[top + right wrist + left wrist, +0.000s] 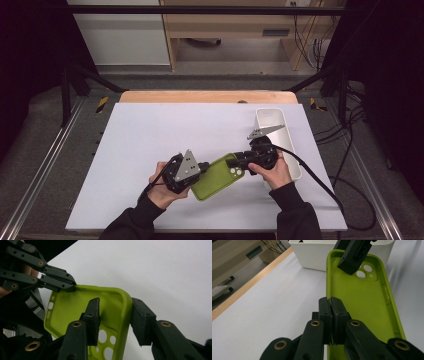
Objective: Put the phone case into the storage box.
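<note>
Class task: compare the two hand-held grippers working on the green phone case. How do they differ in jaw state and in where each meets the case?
The left hand-held gripper is shut on the side wall of the green phone case; the right hand-held gripper has jaws apart, straddling the wall without pressing.
The left one grips the edge far from the camera holes; the right one works the end near them.
Both are black, two-jawed and held by a person.

Lower end of the green phone case cut off by the bottom edge in the left gripper view, partly covered there by the left gripper. Same case cut off at the bottom in the right gripper view, camera holes only half shown. White bin behind the case partly hidden under the right gripper and the hand in the high view. Contact of the right jaws with the case rim not clear.
</note>
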A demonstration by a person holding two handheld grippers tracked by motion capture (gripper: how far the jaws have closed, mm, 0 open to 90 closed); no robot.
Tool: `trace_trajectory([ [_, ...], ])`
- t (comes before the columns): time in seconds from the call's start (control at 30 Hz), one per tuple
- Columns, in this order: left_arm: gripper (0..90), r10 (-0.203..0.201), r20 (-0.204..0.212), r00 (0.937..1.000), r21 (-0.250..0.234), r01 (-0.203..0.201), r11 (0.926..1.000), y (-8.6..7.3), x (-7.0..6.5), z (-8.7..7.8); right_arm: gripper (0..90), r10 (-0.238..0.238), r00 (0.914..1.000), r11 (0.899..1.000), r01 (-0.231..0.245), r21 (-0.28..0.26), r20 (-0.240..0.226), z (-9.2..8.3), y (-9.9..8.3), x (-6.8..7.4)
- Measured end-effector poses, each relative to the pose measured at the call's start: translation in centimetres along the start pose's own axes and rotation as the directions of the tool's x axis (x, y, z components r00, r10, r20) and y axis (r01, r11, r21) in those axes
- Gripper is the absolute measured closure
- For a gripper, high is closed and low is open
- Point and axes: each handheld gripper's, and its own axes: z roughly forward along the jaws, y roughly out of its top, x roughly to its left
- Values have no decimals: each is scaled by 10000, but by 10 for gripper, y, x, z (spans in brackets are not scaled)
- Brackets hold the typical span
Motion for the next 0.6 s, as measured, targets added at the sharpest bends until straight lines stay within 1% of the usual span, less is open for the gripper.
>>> trace_trajectory([
  [0.2, 879, 58, -10, 10000, 26, -58, 10000, 0, -1, 0, 666, 63, 10000, 10000, -63, 30, -12, -3, 0, 0],
  [0.33, 878, 198, -35, 9998, 78, -197, 9998, 1, -1, 0, 693, 92, 10000, 9999, -92, 82, 12, -4, 0, 0],
  [0.6, 878, 340, -68, 9994, 134, -339, 9993, 0, -2, 1, 736, 22, 10000, 9999, -21, 126, -49, -8, 0, 1],
])
